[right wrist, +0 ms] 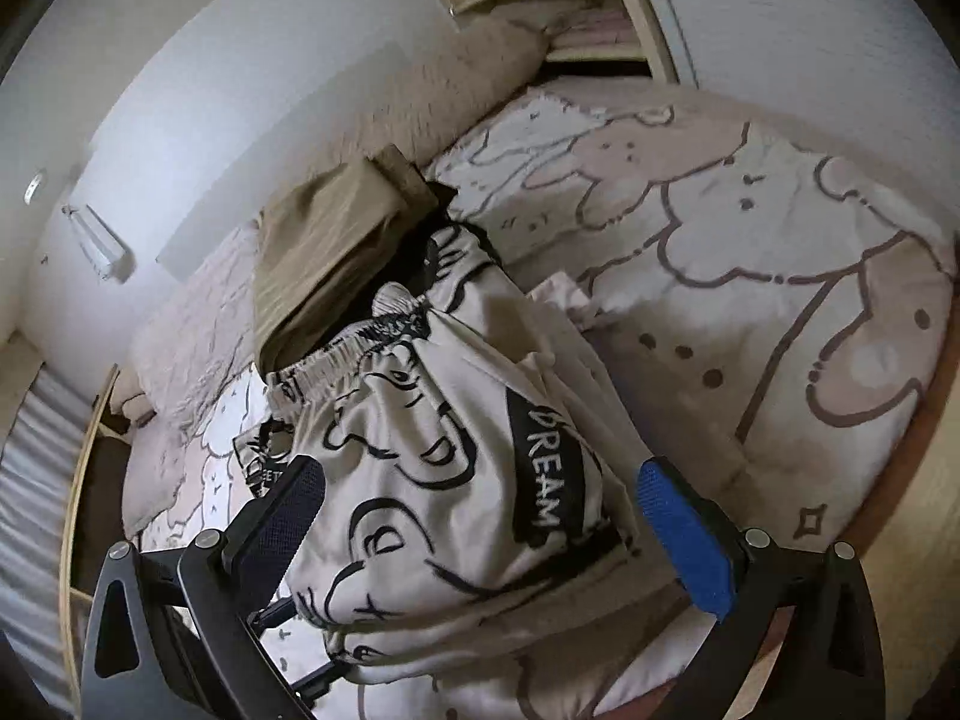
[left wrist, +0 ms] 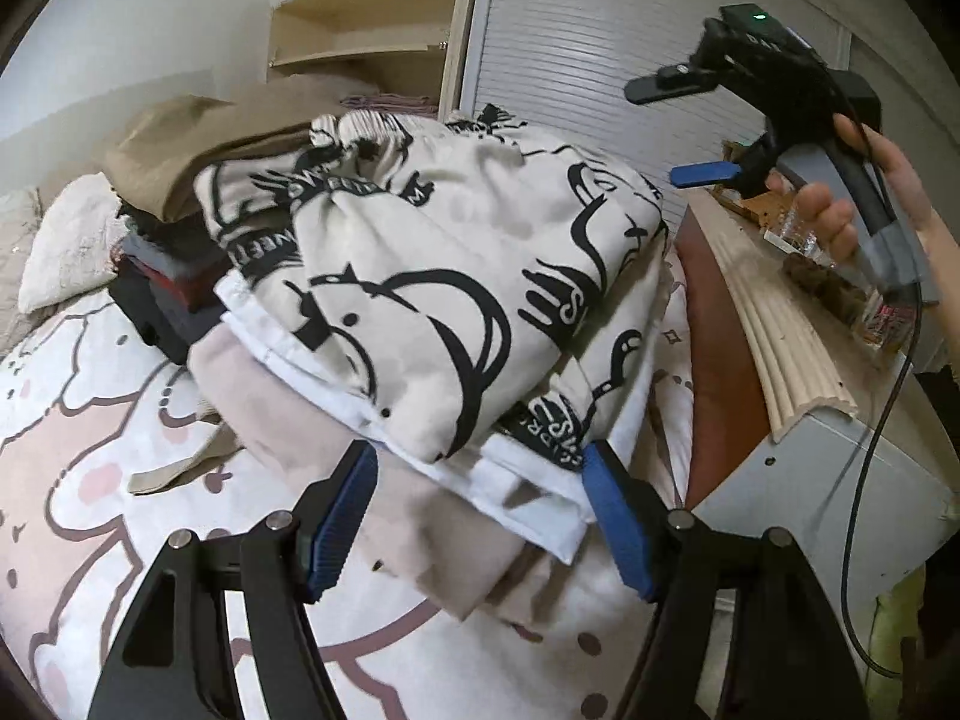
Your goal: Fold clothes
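A cream garment with black cartoon print [left wrist: 432,276] lies folded on top of a stack on the bed. Under it sit a white folded piece [left wrist: 528,480] and a pale pink one [left wrist: 420,540]. My left gripper [left wrist: 480,516] is open, its blue pads on either side of the stack's near edge, without pinching it. My right gripper [left wrist: 681,132], held by a hand, hovers open above the stack's far right. In the right wrist view the printed garment [right wrist: 456,450], with its elastic waistband, fills the space under the open right gripper [right wrist: 480,534].
A folded brown garment [left wrist: 198,150] and a dark pile of clothes [left wrist: 168,294] lie behind the stack. The bed cover [left wrist: 90,450] has a pink cartoon print. A ribbed wooden bed board [left wrist: 774,312] runs along the right. A wardrobe shelf [left wrist: 360,24] stands behind.
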The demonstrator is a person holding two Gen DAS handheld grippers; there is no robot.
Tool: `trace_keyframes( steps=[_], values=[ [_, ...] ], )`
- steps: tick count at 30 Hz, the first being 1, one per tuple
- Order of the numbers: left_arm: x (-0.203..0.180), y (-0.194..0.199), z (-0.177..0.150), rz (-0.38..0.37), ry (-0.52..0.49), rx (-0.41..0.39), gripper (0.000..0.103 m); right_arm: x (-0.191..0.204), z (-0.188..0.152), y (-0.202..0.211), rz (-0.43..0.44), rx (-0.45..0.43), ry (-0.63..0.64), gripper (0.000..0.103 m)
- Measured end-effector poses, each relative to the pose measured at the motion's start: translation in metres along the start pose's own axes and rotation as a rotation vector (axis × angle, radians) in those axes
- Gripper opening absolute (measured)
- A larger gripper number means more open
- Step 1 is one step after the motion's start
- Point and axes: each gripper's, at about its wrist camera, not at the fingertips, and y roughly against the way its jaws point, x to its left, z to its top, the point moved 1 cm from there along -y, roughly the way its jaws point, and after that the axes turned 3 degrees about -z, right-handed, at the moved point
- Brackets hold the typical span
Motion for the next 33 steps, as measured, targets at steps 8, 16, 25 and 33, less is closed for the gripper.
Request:
trace_keyframes(
  steps=[8, 16, 25, 33],
  values=[
    [-0.007, 0.04, 0.009, 0.069, 0.032, -0.066, 0.101, 0.029, -0.018, 0.03, -0.173, -0.16, 0.112, 0.103],
    [-0.007, 0.086, 0.007, 0.156, 0.03, -0.11, 0.103, 0.07, -0.055, 0.044, -0.273, -0.296, 0.15, 0.103],
    [0.004, 0.144, -0.024, 0.286, 0.07, -0.14, 0.103, 0.117, -0.104, 0.051, -0.275, -0.366, 0.199, 0.103],
    [0.02, 0.192, -0.055, 0.393, 0.144, -0.179, 0.103, 0.154, -0.146, 0.072, -0.251, -0.408, 0.233, 0.103]
  ],
)
